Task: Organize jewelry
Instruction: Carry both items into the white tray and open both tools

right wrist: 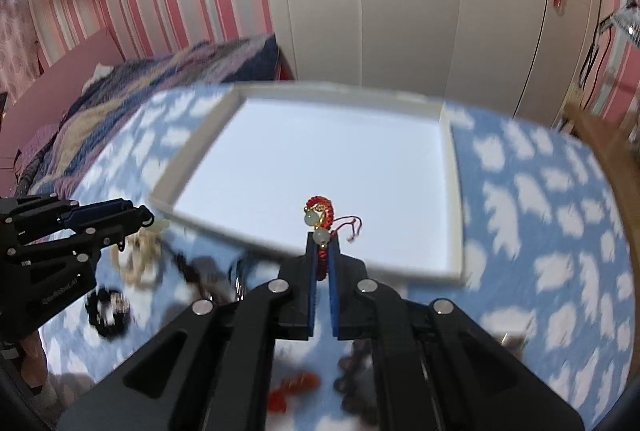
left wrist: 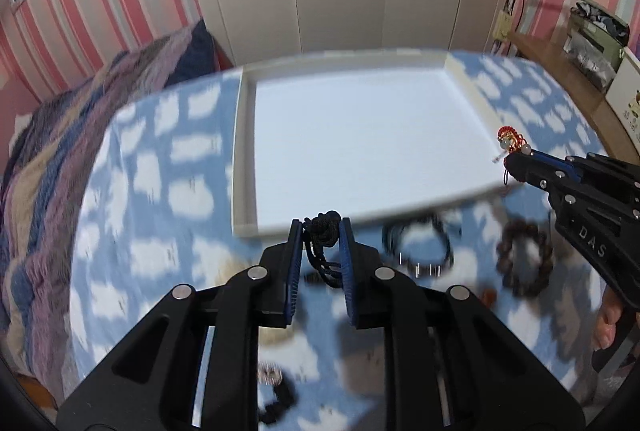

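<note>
My left gripper [left wrist: 321,231] is shut on a black braided cord bracelet [left wrist: 325,227] and holds it above the near edge of the shallow white tray [left wrist: 245,151]. My right gripper [right wrist: 322,245] is shut on a red woven bracelet with pale green beads [right wrist: 320,217] and holds it over the tray's [right wrist: 454,191] near edge. The right gripper [left wrist: 516,167] also shows at the right of the left wrist view, with the red bracelet [left wrist: 510,139] at its tip. The left gripper [right wrist: 140,217] shows at the left of the right wrist view.
The tray lies on a blue cloth with white clouds [left wrist: 160,191]. More jewelry lies in front of it: a dark cord bracelet [left wrist: 420,247], a brown bead bracelet [left wrist: 524,263], a black bracelet [right wrist: 108,311], a cream piece [right wrist: 138,255]. A striped blanket [left wrist: 48,159] lies at the left.
</note>
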Demonstrator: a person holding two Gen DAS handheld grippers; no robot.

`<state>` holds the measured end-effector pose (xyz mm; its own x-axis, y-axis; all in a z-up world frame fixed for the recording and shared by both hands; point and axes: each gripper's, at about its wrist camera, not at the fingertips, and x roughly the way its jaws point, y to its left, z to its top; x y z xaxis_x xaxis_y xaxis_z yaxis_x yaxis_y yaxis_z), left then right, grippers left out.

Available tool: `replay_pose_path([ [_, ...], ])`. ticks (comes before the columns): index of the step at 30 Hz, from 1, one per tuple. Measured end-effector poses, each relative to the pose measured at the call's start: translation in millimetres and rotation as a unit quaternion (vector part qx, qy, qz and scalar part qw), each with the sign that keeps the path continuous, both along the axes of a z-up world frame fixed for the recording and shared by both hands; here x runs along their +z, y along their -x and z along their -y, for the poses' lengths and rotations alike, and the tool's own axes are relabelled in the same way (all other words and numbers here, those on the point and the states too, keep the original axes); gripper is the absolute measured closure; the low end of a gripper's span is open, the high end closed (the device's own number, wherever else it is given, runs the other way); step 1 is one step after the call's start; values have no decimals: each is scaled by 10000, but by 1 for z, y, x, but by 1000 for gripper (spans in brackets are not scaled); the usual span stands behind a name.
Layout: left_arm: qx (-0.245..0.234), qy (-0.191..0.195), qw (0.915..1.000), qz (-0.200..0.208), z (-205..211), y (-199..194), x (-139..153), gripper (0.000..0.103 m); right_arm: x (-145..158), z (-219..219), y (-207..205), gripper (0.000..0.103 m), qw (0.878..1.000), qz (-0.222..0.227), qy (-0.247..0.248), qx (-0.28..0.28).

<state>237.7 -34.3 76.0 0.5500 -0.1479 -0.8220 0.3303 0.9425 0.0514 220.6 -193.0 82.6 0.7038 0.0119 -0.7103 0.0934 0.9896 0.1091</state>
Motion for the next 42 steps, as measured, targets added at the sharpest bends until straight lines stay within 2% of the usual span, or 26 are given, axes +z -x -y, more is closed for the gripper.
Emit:
replay_pose_path([
  [5, -1, 190, 9997, -127, 17, -69, 8, 86, 8, 16, -50, 98, 9999, 32, 63, -92],
  [7, 24, 152, 9998, -150, 25, -100, 5, 86, 7, 24, -77, 98, 9998, 3, 94, -170],
  [12, 147, 99, 9996, -217, 43, -161, -10, 86, -3, 41, -142, 98, 9989, -188, 174, -385],
  [16, 175, 15, 9984, -537, 57, -201, -38, 86, -22, 49, -176, 98, 9970, -507, 300, -502],
  [20, 233, -61, 9978, -616, 68, -217, -53, 86, -42, 59, -194, 99, 9947, -773, 255, -622],
  [33, 366, -327, 9979, -414, 65, -238, -55, 85, -74, 82, -218, 98, 9896, -1136, 303, -829],
  [38, 386, -507, 9959, -645, 62, -245, -72, 84, -81, 83, -222, 98, 9898, -1181, 264, -747],
  [39, 425, -526, 9952, -713, 60, -247, -78, 84, -82, 83, -222, 95, 9899, -1183, 247, -735],
  [42, 433, -549, 9955, -638, 60, -248, -82, 81, -82, 84, -223, 95, 9900, -1180, 256, -723],
])
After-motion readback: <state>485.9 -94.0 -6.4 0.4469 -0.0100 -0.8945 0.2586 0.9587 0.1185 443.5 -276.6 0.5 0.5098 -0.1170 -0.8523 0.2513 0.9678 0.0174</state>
